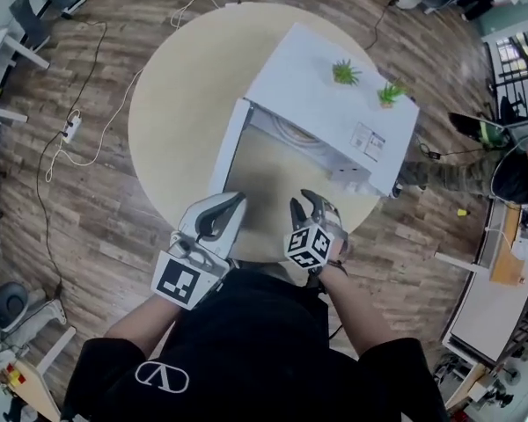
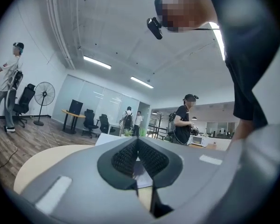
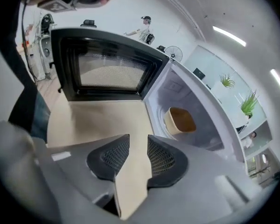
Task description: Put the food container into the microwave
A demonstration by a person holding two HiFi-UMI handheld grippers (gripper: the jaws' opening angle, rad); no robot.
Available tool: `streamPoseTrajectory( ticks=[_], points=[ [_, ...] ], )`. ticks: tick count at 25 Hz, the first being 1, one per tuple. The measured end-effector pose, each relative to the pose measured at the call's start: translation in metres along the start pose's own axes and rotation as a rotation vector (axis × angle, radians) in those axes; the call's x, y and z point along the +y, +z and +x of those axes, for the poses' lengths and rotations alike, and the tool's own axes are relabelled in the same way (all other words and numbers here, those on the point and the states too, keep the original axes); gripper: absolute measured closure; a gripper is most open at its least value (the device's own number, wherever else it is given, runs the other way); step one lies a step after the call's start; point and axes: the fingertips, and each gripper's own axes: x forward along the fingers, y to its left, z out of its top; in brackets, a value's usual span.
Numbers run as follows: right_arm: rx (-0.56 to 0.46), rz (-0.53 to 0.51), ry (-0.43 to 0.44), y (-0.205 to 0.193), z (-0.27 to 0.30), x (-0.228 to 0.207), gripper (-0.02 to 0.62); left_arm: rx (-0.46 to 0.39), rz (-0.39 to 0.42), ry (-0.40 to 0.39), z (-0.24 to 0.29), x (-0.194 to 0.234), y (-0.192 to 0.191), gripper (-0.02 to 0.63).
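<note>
The white microwave [image 1: 330, 95] stands on the round tan table [image 1: 185, 86], its door [image 1: 227, 148] swung open to the left. In the right gripper view the tan food container [image 3: 179, 120] sits inside the cavity, beside the dark-framed door [image 3: 107, 64]. My right gripper [image 1: 310, 202] hovers over the table's near edge in front of the opening, open and empty [image 3: 139, 148]. To its left, my left gripper [image 1: 233, 202] has its pads meeting at the tips [image 2: 137, 143], with nothing held. It points upward and away across the room.
Two small green plants [image 1: 344, 71] [image 1: 389, 92] stand on top of the microwave. A power strip and white cable [image 1: 70, 130] lie on the wooden floor to the left. A person [image 1: 510, 161] sits at the right. Other people [image 2: 184, 120] stand in the office behind.
</note>
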Motion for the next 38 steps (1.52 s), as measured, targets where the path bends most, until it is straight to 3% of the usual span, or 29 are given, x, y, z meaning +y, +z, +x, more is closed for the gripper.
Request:
streamPoseTrajectory(
  ticks=[3,6,11,15,19,22,29,38],
  points=[
    [-0.068,0.072,0.046,0.0,-0.042,0.009,0.491,-0.011,0.018,-0.032,0.011,-0.013,0.01,0.606],
    [-0.203,0.144,0.043,0.018,-0.09,0.001,0.544,-0.024,0.041,-0.071,0.02,-0.028,0.022,0.606],
    [-0.478,0.204,-0.029,0.065,-0.174,-0.027,0.583,-0.053,0.087,-0.134,0.035,-0.051,0.046,0.606],
    [-0.721,0.355,-0.077,0.094,-0.241,-0.061,0.584,-0.134,0.136,-0.168,0.043,-0.066,0.076,0.606],
    [-0.879,0.48,-0.14,0.1,-0.292,-0.097,0.584,-0.202,0.16,-0.192,0.047,-0.081,0.101,0.606],
    [-0.983,0.526,-0.211,0.101,-0.324,-0.123,0.584,-0.191,0.174,-0.21,0.047,-0.092,0.11,0.606],
    [-1.072,0.62,-0.284,0.093,-0.35,-0.153,0.585,-0.202,0.188,-0.201,0.045,-0.098,0.125,0.606],
    [-1.063,0.697,-0.328,0.081,-0.346,-0.162,0.586,-0.218,0.184,-0.184,0.039,-0.093,0.133,0.606]
  ],
)
